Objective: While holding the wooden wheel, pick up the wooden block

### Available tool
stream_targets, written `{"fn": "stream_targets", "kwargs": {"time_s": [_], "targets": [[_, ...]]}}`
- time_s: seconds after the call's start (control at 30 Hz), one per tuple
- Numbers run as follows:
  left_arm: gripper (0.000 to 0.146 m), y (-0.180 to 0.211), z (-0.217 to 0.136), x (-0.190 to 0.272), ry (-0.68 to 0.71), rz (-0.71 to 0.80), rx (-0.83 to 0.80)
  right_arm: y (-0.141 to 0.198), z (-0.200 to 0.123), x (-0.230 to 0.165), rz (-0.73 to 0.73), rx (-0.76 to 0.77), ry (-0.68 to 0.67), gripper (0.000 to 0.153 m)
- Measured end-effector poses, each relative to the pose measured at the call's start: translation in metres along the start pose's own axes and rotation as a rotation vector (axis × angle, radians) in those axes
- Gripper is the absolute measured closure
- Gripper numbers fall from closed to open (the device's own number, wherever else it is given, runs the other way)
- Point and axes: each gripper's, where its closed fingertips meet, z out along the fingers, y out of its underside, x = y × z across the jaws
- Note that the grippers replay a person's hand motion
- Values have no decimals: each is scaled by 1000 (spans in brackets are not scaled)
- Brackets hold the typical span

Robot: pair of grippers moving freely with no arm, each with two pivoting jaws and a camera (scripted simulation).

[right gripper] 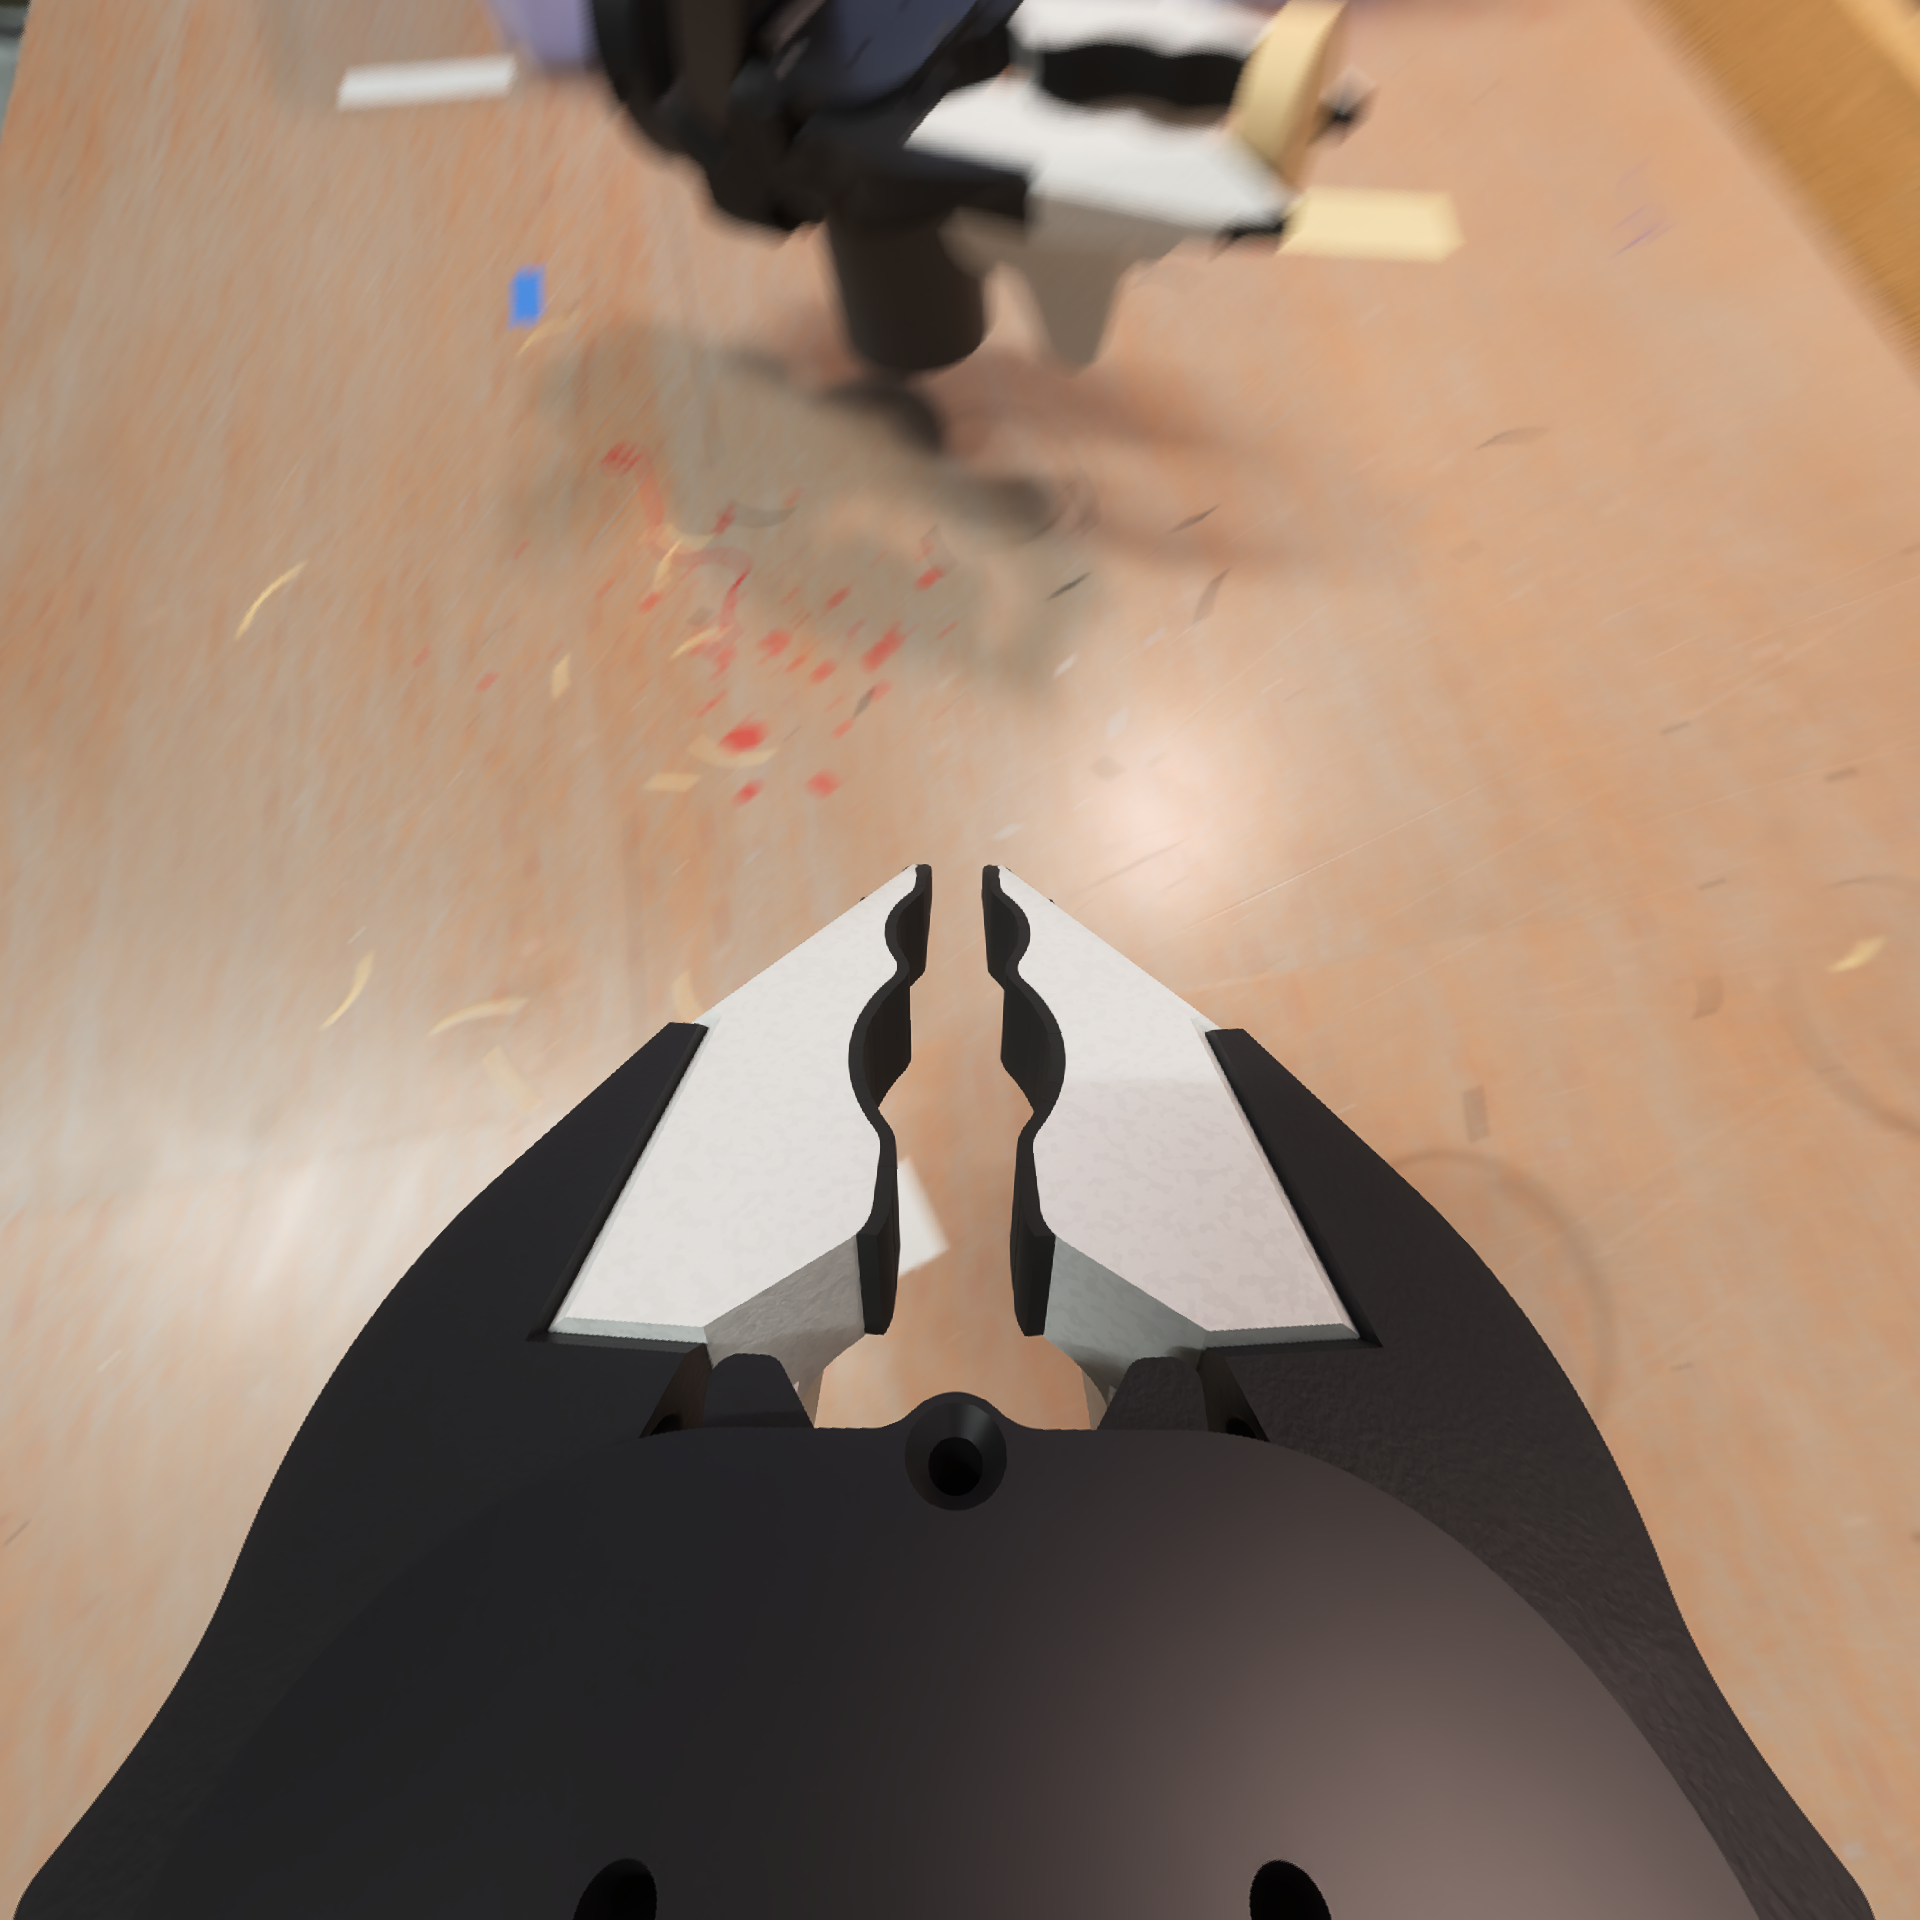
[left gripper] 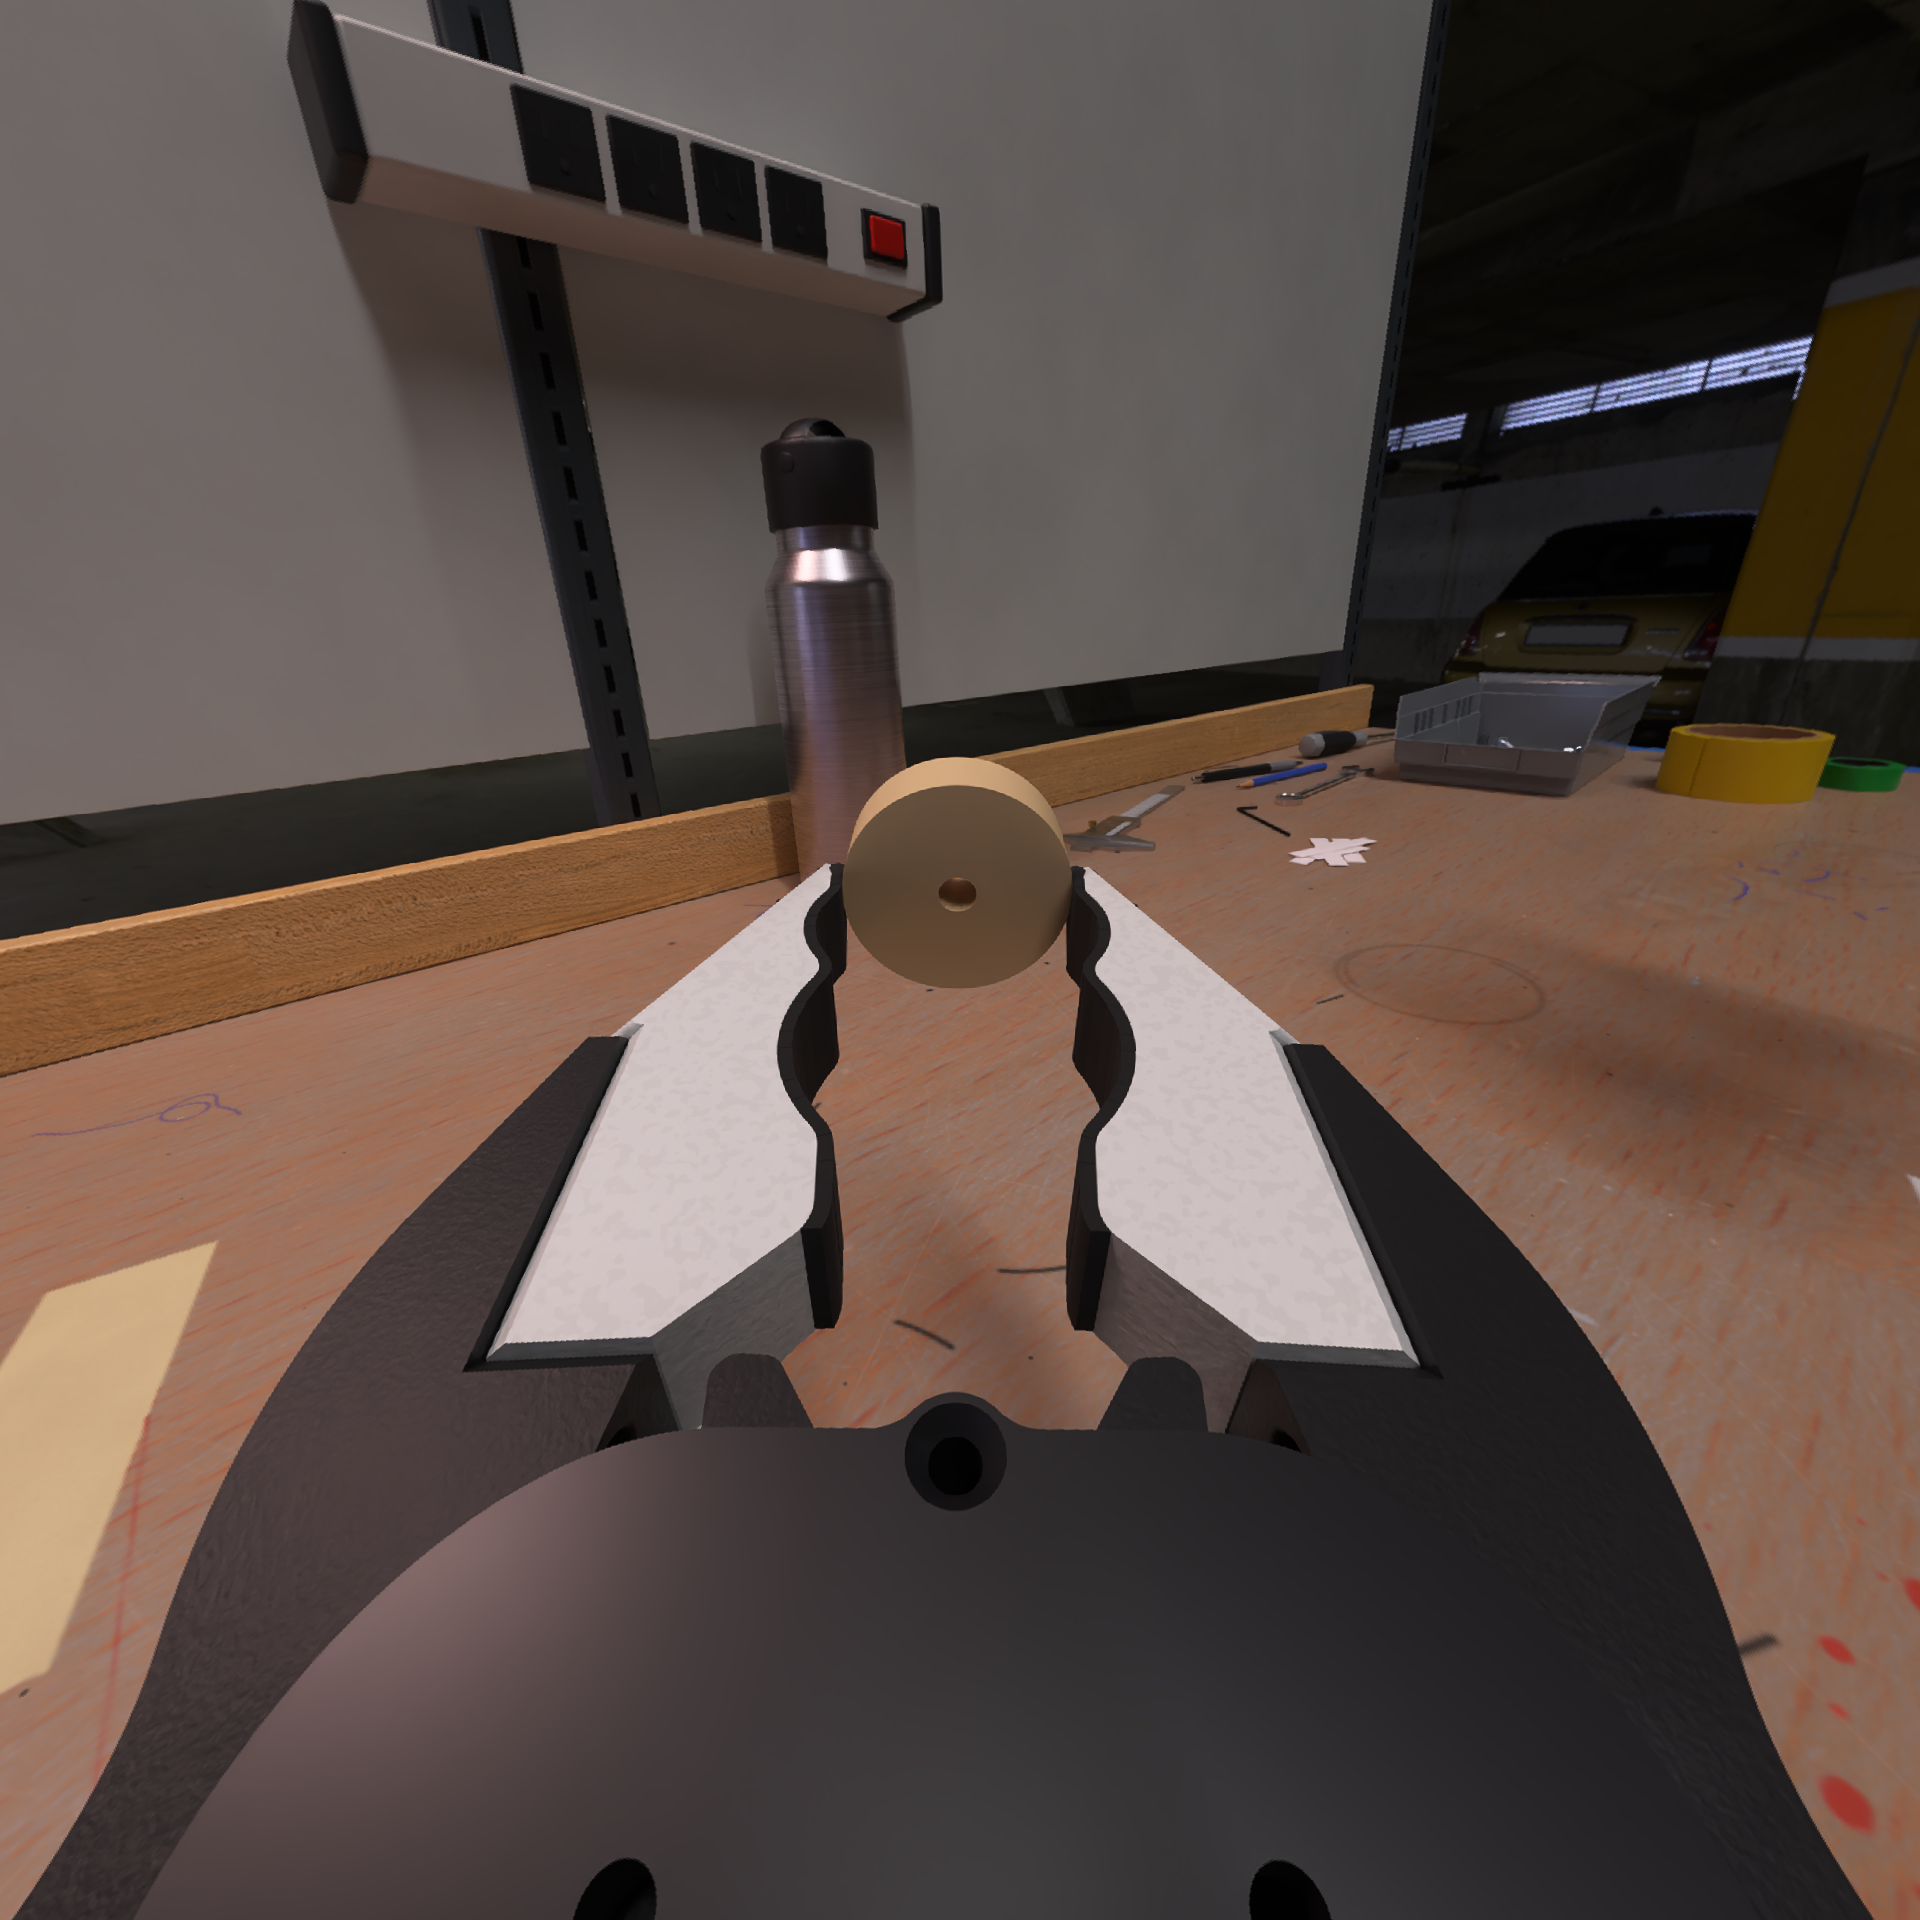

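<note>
My left gripper (left gripper: pixel 956 883) is shut on the wooden wheel (left gripper: pixel 940 940), a tan disc with a centre hole. It holds the wheel by the rim at its fingertips, above the wooden tabletop (left gripper: pixel 1351 1143). In the blurred right wrist view the left gripper (right gripper: pixel 1216 114) shows at the top with the wheel (right gripper: pixel 1283 83) in it. My right gripper (right gripper: pixel 956 883) is empty above the tabletop, its fingers nearly together with only a narrow gap. No wooden block shows in either view.
A steel bottle (left gripper: pixel 836 665) stands just behind the wheel by a wooden rail (left gripper: pixel 364 904). A power strip (left gripper: pixel 623 177) hangs on the wall. At the far right lie hand tools (left gripper: pixel 1278 774), a grey bin (left gripper: pixel 1507 727) and a yellow tape roll (left gripper: pixel 1745 764).
</note>
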Motion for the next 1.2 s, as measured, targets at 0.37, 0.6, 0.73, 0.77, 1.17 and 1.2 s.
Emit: {"fn": "stream_targets", "kwargs": {"time_s": [0.37,0.6,0.73,0.77,1.17,1.2], "targets": [[104,2,2,11,36,43,-17,96,-9,-97,518,-377,34,133],[104,7,5,21,62,127,-60,103,-4,-108,321,-418,126,132],[104,6,6,25,77,130,-59,111,-1,-110,354,-322,155,133],[104,7,6,25,81,130,-59,113,1,-111,358,-315,150,132],[104,6,7,32,101,144,-56,102,18,-64,197,-286,226,143],[104,6,7,32,103,150,-57,97,23,-49,161,-277,249,143]]}}
